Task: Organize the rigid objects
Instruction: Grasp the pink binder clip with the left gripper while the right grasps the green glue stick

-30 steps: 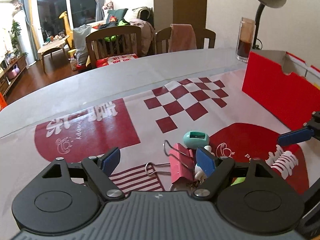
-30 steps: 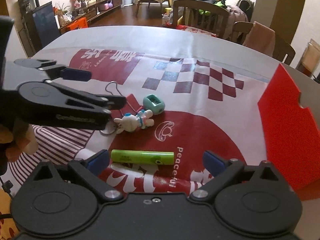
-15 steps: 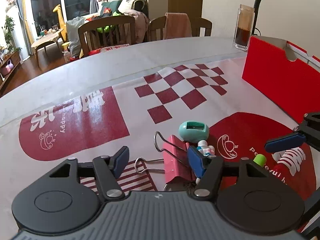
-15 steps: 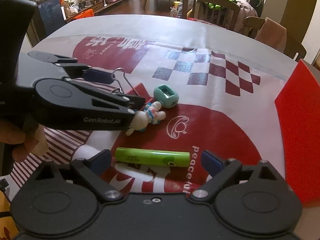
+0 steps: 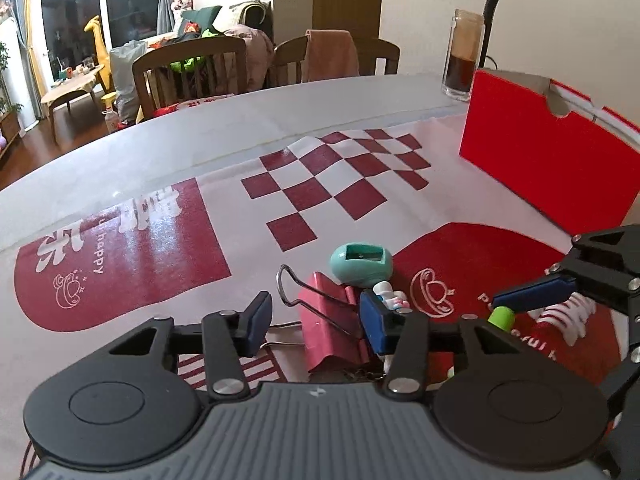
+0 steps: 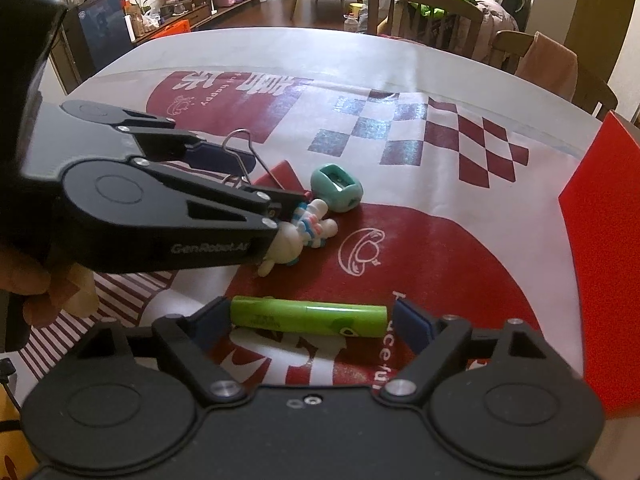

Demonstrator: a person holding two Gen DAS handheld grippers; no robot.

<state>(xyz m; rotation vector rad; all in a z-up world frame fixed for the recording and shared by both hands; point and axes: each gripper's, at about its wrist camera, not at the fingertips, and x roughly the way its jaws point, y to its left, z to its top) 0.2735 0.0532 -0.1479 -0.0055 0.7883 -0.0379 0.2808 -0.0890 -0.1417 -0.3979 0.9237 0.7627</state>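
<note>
A pink binder clip (image 5: 332,320) lies on the red-and-white mat between the open fingers of my left gripper (image 5: 316,316). A teal sharpener (image 5: 362,263) and a small white figurine (image 6: 298,236) lie just beyond and right of it. My right gripper (image 6: 312,322) is open with its fingers at either end of a green tube (image 6: 308,316) lying flat. The left gripper (image 6: 256,188) shows in the right wrist view, over the clip (image 6: 282,178). A red box (image 5: 548,168) stands at the right.
A glass jar (image 5: 464,60) and a lamp stand behind the red box (image 6: 604,232) at the table's far edge. Wooden chairs (image 5: 188,72) line the far side of the table. The right gripper (image 5: 532,296) shows at the right of the left wrist view.
My left gripper has moved forward and closed in around the binder clip. My right gripper has moved forward so the green tube now lies between its fingertips, which have narrowed.
</note>
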